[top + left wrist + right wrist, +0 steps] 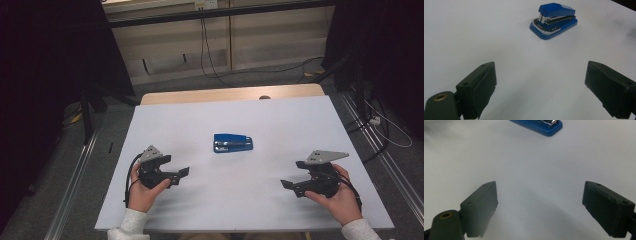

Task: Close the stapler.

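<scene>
A small blue stapler (233,142) with a chrome middle lies on its side near the centre of the white table (280,120). My left gripper (183,172) sits at the near left, held in a hand, and points right toward the middle. In the left gripper view the stapler (554,21) lies well ahead of the jaws, which stand wide apart with nothing between them (540,87). My right gripper (286,184) rests at the near right and points left. Its jaws are also spread wide and empty (540,207), with the stapler (541,125) at the top edge.
A strip of wooden tabletop (200,95) shows beyond the white sheet. Cables (210,60) trail on the floor behind, and metal rails (75,170) run along both sides of the table. Bare white surface lies around the stapler.
</scene>
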